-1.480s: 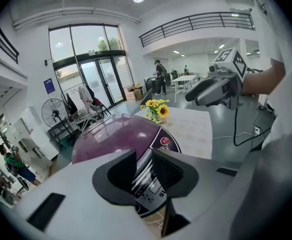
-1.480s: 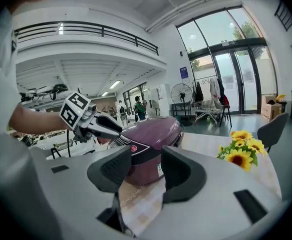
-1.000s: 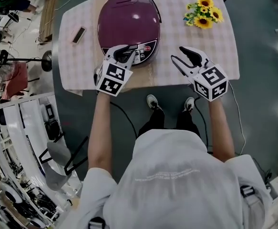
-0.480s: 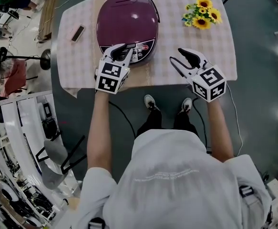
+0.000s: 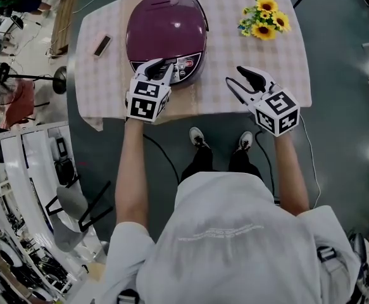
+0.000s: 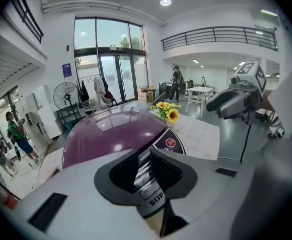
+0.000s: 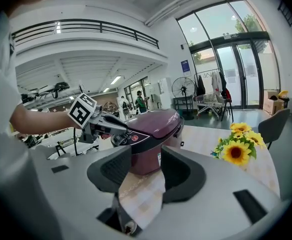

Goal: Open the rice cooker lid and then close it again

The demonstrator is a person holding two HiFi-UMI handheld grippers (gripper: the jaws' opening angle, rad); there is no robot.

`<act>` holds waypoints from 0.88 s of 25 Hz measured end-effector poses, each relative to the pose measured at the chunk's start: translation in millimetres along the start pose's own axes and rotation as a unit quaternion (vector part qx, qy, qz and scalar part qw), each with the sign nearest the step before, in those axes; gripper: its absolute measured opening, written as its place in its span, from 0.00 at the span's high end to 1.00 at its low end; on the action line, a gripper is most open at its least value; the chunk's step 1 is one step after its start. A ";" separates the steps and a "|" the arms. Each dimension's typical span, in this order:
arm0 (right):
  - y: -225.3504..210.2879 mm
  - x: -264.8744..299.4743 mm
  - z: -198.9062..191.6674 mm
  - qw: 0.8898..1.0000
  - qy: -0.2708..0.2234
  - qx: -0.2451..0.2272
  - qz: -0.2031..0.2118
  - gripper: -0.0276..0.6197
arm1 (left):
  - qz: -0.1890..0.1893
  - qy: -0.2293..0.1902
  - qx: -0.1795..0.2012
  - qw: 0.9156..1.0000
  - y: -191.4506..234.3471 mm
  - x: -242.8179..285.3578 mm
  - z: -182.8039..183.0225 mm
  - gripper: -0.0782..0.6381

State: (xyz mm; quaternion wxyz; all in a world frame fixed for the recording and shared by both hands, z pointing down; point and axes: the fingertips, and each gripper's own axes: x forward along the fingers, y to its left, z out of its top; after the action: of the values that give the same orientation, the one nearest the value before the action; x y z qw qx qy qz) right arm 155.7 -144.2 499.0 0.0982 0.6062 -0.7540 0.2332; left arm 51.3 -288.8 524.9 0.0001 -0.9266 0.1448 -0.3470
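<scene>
- Overhead, the table (image 5: 102,81), under a checked cloth, fills the top of the head view, and the person stands at its 6 o'clock edge.
- The rice cooker (image 5: 165,24) sits left of the table's middle. It is a purple oval with its long axis running from 12 to 6 o'clock. The control panel faces the person at about 5 o'clock and the hinge end points to 12. Its lid is down, as it was a second ago.
- The left gripper (image 5: 165,65) reaches in from 7 o'clock, its tips over the panel's front edge. The jaws stand a narrow slot apart and clamp nothing; the silver strip of the panel shows through the gap. Since the earlier frame it has rolled, so its marker cube now faces the camera more squarely.
- The right gripper (image 5: 237,76) hovers over bare cloth at the cooker's 4 o'clock. Its jaws are wide and empty, and its pose is unchanged.
- The sunflowers (image 5: 263,23) lie at the cooker's 3 o'clock, near the far right corner.
- A small dark bar (image 5: 102,45) lies at the cooker's 9 o'clock.
</scene>
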 end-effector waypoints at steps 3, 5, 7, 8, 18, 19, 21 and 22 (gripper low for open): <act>-1.1 -1.0 2.5 1.000 0.000 -0.004 0.001 0.66 | -0.008 0.003 -0.016 1.000 0.1 0.5 -0.4 0.77; -0.3 -1.2 5.4 1.000 -0.001 -0.008 0.003 0.66 | -0.007 0.005 -0.018 1.000 0.2 -0.1 -0.4 0.77; 0.8 -1.2 7.7 1.000 -0.001 -0.012 0.006 0.66 | -0.002 0.004 -0.019 1.000 0.3 -0.3 0.0 0.77; 1.6 -1.1 8.2 1.000 0.000 -0.014 0.007 0.66 | 0.001 0.003 -0.020 1.000 0.4 -0.2 0.1 0.77; 0.6 -8.7 16.9 0.999 -0.001 -0.030 0.013 0.66 | 0.018 0.004 -0.024 1.000 2.2 1.3 0.2 0.77; 0.6 -10.1 18.9 0.999 -0.002 -0.032 0.013 0.66 | 0.022 0.005 -0.022 1.000 2.5 0.9 -0.1 0.77; 0.4 -13.5 21.9 0.999 -0.004 -0.036 0.012 0.66 | 0.028 0.008 -0.021 0.999 2.6 1.1 -0.8 0.77; 0.1 -15.4 23.1 0.999 -0.006 -0.038 0.012 0.66 | 0.031 0.009 -0.021 0.999 2.5 1.5 -1.1 0.77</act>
State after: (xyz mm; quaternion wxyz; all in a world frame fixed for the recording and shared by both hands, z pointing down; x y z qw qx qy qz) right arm 162.5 -141.8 472.2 0.1138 0.5940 -0.7702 0.2023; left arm 51.0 -291.5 526.5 -0.0098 -0.9185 0.1802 -0.3517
